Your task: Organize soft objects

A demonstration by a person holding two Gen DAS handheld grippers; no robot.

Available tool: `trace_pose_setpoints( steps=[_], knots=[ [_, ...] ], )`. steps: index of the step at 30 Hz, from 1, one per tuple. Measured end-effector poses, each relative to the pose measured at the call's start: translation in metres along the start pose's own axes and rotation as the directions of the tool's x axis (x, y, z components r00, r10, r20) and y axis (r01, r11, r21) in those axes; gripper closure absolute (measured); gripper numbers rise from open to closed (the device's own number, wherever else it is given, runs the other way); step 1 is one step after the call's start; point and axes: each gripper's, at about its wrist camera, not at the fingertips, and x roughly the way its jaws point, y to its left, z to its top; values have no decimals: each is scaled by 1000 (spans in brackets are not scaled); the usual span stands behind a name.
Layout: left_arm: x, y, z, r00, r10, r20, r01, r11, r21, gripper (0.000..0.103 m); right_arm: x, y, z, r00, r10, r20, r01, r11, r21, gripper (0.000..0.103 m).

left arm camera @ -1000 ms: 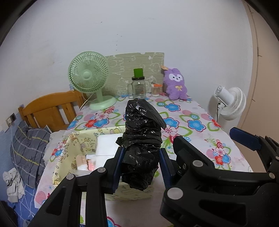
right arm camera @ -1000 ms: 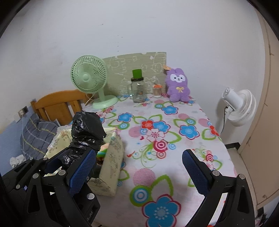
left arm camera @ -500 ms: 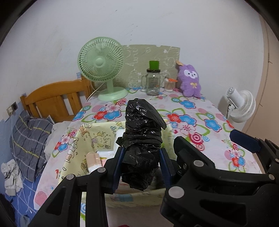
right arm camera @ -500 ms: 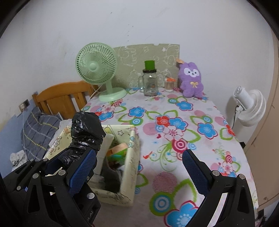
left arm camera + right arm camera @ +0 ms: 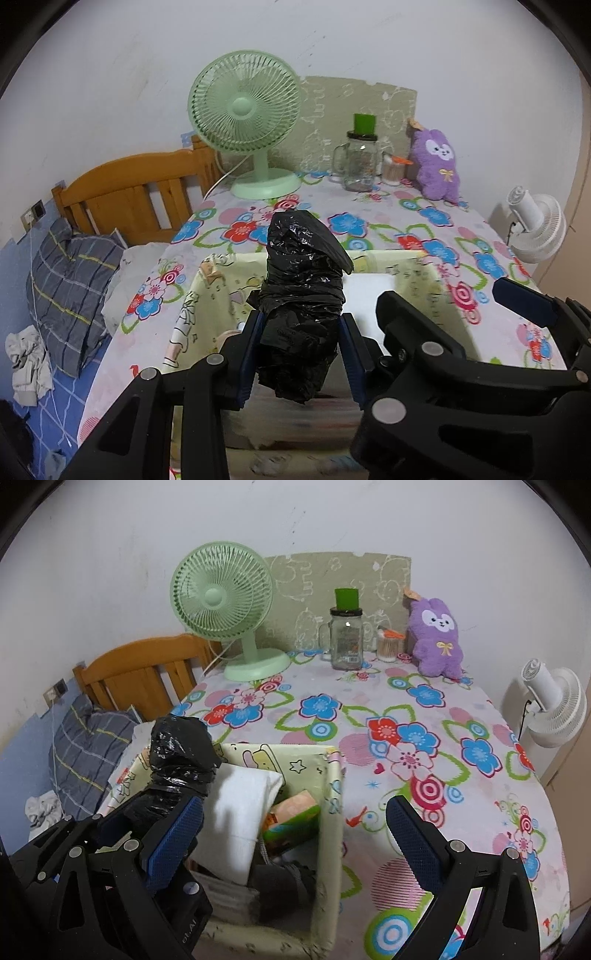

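Observation:
My left gripper (image 5: 301, 347) is shut on a crumpled black plastic bag bundle (image 5: 303, 291) and holds it above the pale yellow fabric storage box (image 5: 439, 291). The bundle also shows in the right wrist view (image 5: 177, 753), over the box's left side (image 5: 328, 794). Inside the box lie a white folded cloth (image 5: 240, 812), an orange-green pack (image 5: 291, 816) and dark items. My right gripper (image 5: 295, 830) is open and empty, just right of the left one, over the box's near right part. A purple plush bunny (image 5: 436, 635) sits at the table's back right.
The table has a flowered cloth (image 5: 406, 720). At the back stand a green desk fan (image 5: 229, 602), a glass jar with green lid (image 5: 345, 635) and a small cotton-swab pot (image 5: 388, 648). A white fan (image 5: 554, 705) stands right; a wooden bed headboard (image 5: 140, 672) and pillow left.
Both grippers have moved forward and up over the box, so its inside now shows. The left gripper keeps its hold on the black bundle; the right stays open.

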Motion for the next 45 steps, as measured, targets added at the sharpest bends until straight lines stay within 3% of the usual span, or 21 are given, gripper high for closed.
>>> trace_pose_setpoints(
  steps=[4,6,8,14,26,45],
  knots=[
    [16,10,-2,999,15,-34,-16,1000,-19,60,17,6,-1,1000,7,-29,-7,1000,-1,2],
    [21,12,-3,999,18,-50,-20,999,-28,49,24,8,-2,999,9,-45,-9,1000,-2,2],
    [23,15,-6,998,32,-55,-34,999,-41,26,27,9,-3,999,13,-53,-13,1000,-2,2],
    [18,11,-6,998,35,-44,-37,999,-39,13,26,8,-3,999,12,-45,-12,1000,-11,2],
    [-13,-17,-5,999,31,20,-31,999,-9,6,-9,-13,-7,999,26,18,-26,1000,-6,2],
    [-69,-74,-7,989,-47,143,40,998,56,0,-89,-62,-18,989,-43,141,40,999,26,2]
  ],
)
